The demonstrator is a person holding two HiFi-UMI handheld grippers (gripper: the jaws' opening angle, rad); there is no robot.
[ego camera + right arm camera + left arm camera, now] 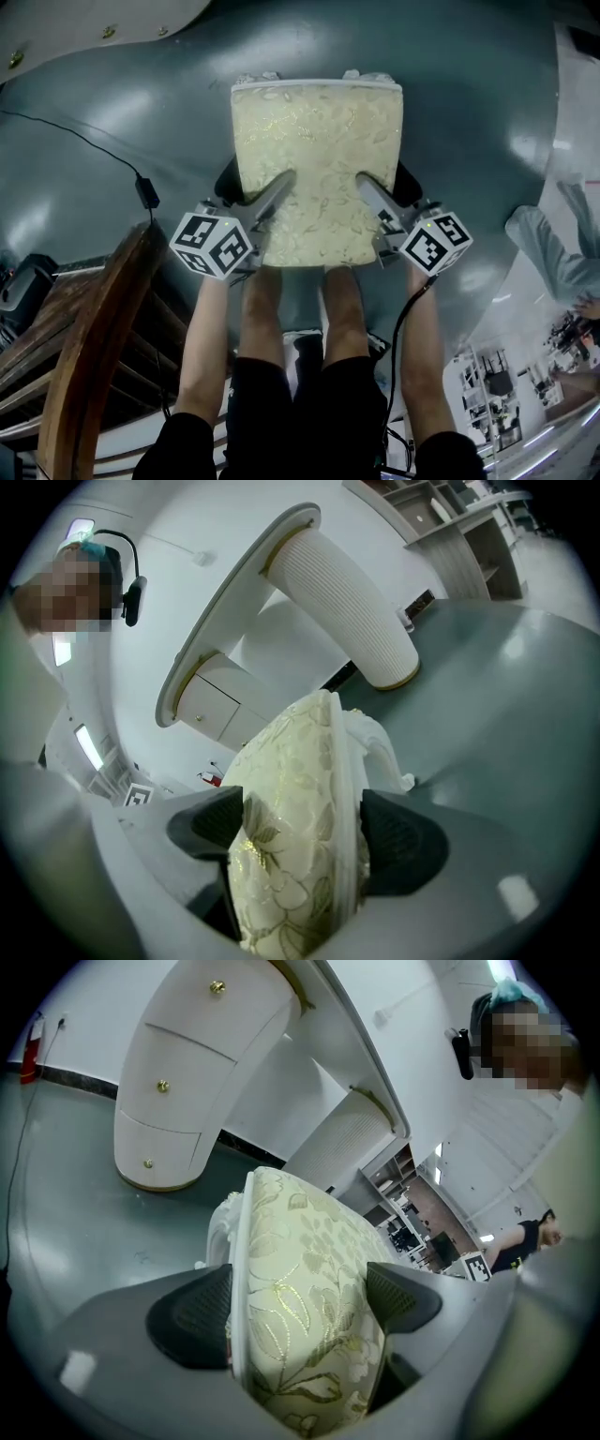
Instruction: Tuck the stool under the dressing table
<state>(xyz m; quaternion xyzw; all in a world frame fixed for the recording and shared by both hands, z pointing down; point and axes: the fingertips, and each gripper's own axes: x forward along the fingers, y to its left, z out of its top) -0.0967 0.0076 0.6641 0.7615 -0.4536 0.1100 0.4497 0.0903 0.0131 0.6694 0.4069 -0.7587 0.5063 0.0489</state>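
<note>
Left tongs (298,1303) and right tongs (305,832), spread wide, each tight on the stool (319,155).

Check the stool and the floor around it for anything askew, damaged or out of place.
Nothing stands out. The stool looks square and intact on the grey floor, with the left gripper and right gripper each closed on a side edge of its seat. A black cable trails at left, apart from the stool.
</note>
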